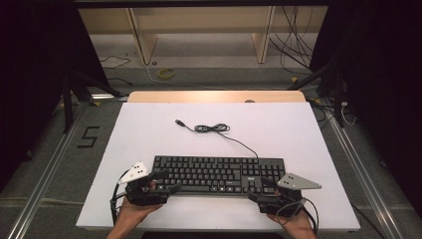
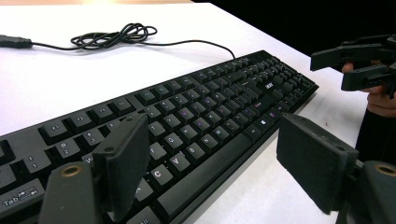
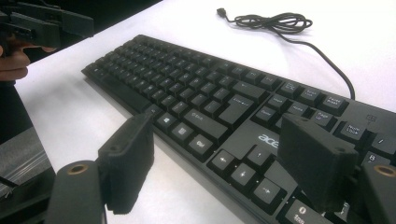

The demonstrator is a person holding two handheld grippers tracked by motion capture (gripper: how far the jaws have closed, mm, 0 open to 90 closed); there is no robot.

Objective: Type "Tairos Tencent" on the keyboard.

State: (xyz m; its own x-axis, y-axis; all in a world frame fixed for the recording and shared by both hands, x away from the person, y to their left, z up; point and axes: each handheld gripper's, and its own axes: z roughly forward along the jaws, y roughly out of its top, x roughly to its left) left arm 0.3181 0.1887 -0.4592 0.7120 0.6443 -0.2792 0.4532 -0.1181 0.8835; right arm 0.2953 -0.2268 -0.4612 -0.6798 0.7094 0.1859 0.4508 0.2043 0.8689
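A: Black Acer keyboard [image 1: 219,174], flat and oblong, matte plastic keys, lying near the front edge of the white worktop [image 1: 149,129], about midway along it.
B: Thin black cable [image 1: 219,129] running from its rear right, bunched into a loose coil toward the middle of the worktop, ending in a USB plug [image 1: 180,122].
A: Left claw [image 1: 166,181] at the keyboard's front left corner, jaws wide apart, gripping nothing; flat dark pads [image 2: 123,163] over the letter keys.
B: Right claw [image 1: 263,188] at the front right corner, likewise spread wide and empty, above the arrow keys.
A: Grey three-cornered plates atop both.
B: Key legends mostly too blurred to read. Forearms cut off at the bottom of the high view.
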